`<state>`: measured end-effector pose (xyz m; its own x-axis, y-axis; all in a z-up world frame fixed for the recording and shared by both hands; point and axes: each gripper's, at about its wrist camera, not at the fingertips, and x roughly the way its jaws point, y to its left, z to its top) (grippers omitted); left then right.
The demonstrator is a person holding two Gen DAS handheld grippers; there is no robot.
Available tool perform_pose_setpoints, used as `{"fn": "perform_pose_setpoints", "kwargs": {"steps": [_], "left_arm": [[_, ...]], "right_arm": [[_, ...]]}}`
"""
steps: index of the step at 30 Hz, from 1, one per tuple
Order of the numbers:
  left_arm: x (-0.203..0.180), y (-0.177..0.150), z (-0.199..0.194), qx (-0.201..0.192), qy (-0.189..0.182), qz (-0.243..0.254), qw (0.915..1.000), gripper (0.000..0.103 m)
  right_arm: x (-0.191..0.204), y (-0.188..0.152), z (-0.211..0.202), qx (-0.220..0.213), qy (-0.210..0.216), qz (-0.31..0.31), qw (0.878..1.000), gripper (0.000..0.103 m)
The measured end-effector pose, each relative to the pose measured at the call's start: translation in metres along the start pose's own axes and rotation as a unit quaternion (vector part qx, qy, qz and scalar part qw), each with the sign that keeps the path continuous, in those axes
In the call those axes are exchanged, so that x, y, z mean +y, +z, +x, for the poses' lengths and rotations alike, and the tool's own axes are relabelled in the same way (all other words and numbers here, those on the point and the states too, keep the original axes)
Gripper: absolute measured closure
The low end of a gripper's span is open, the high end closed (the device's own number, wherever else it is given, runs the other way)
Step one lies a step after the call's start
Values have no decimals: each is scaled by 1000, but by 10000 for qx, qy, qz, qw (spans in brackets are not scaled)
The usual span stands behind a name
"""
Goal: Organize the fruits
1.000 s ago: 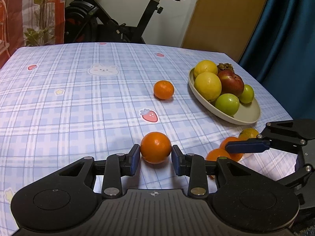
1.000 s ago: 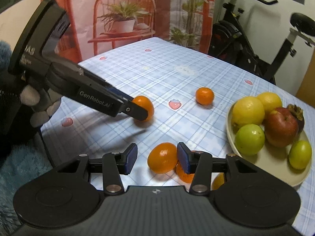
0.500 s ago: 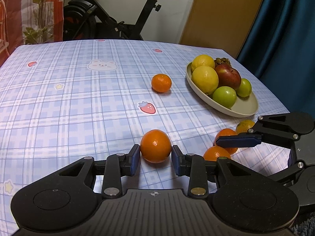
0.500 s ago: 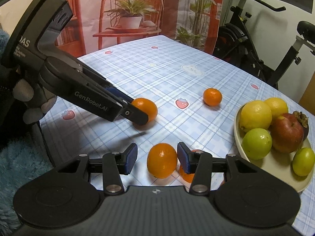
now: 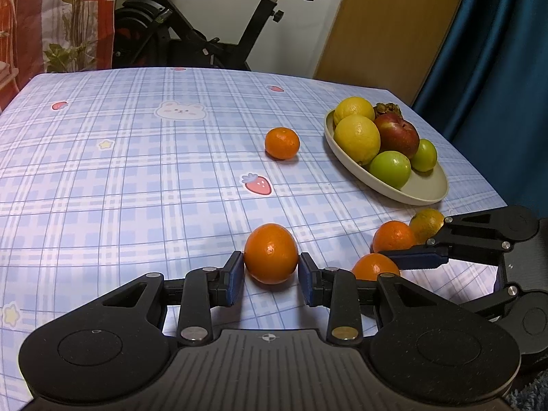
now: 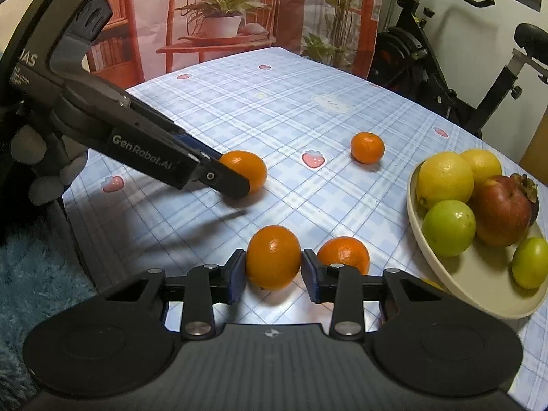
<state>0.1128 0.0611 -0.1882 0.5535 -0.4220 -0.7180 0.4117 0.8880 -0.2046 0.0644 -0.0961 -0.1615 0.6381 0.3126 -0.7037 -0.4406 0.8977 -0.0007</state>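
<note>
The room looks like a home corner, with an exercise bike (image 5: 191, 34) against the wall, a dark blue curtain (image 5: 486, 68) at one side and a table (image 5: 137, 171) covered by a light blue checked cloth with small strawberry and bear prints. On this table each gripper holds one fruit: the left gripper (image 5: 270, 270) is clamped on an orange (image 5: 271, 253) near the front edge, and the right gripper (image 6: 274, 270) has just been closing its jaws and now presses its blue pads on a second orange (image 6: 273, 257), so both fruits sit squeezed between the fingers while they seem to rest on the cloth. I think the two are taken at once to bring them together to the bowl (image 5: 428, 191), which stands further back on the right side and already carries two lemons, a red apple, two green fruits and one dark fruit I cannot name. The grippers point down at a slant, probably so the pads meet the widest part of each round fruit and it does not roll away. The oranges look smooth, glossy and firm, a little oval. Three more oranges lie loose: one (image 5: 282, 143) just left of the bowl, and two others (image 5: 394, 236) near the right gripper
</note>
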Motion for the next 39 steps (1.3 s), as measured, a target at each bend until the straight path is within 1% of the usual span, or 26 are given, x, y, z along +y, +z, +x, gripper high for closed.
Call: {"fn": "perform_pose_setpoints", "kwargs": {"steps": [5,10,17,23,29,34,36,39], "left_arm": [[-3,-1,-1,-6,60,54,10000,67],[-8,-1,-2,22,131,123,9998,67],[-13,0,-12,-44,196,62,9998,67],[-19,0,-14,-1,320,110,9994,67],[-26,3,-17,40,365,163,9992,67],[-26,13,-22,-63,400,-10,9992,67],[-31,20,-24,-136,466,67,9988,67],[-38,32,-27,-278,414,106,9987,68]], "right_arm": [[-3,0,-1,-58,50,137,9999,65],[-7,-1,-3,-128,191,333,9992,66],[-11,0,-18,-475,276,523,9971,66],[-20,-2,-30,-769,285,799,9934,66],[-30,-5,-42,-1055,235,1046,9886,66],[-43,-11,-53,-1291,99,1274,9834,66],[-51,-13,-58,-1406,-6,1362,9807,66],[-69,-20,-65,-1535,-185,1642,9742,66]]}}
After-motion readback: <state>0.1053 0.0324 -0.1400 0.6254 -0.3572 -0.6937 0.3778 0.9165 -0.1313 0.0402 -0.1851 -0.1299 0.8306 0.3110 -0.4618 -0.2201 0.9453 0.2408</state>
